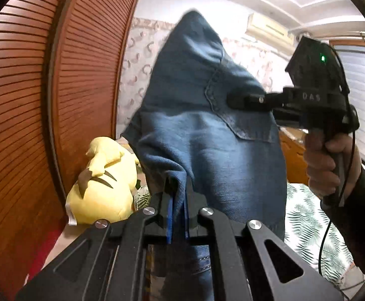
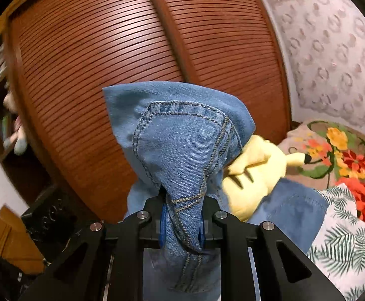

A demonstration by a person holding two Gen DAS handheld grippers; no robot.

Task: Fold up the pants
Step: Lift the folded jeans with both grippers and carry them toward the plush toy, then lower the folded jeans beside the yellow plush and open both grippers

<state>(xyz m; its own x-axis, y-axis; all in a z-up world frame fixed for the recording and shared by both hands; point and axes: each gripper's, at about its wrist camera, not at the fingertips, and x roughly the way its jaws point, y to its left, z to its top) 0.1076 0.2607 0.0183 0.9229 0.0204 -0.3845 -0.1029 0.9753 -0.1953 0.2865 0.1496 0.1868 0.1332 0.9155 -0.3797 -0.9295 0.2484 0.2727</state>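
The left tongs pinch a thin edge of the blue denim pants, nearly fully closed. At lower centre, the right tongs clamp a thicker seamed bunch of them.

Black right gripper — "DAS" lettering, green light; dark sleeve.

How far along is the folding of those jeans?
Early. Done: both grippers have hold; the left gripper pinches an edge of the jeans and the right gripper clamps a seamed bunch. In hand: the denim hangs bunched in the air above the leaf-print bedspread. Left: no neat fold shows yet.
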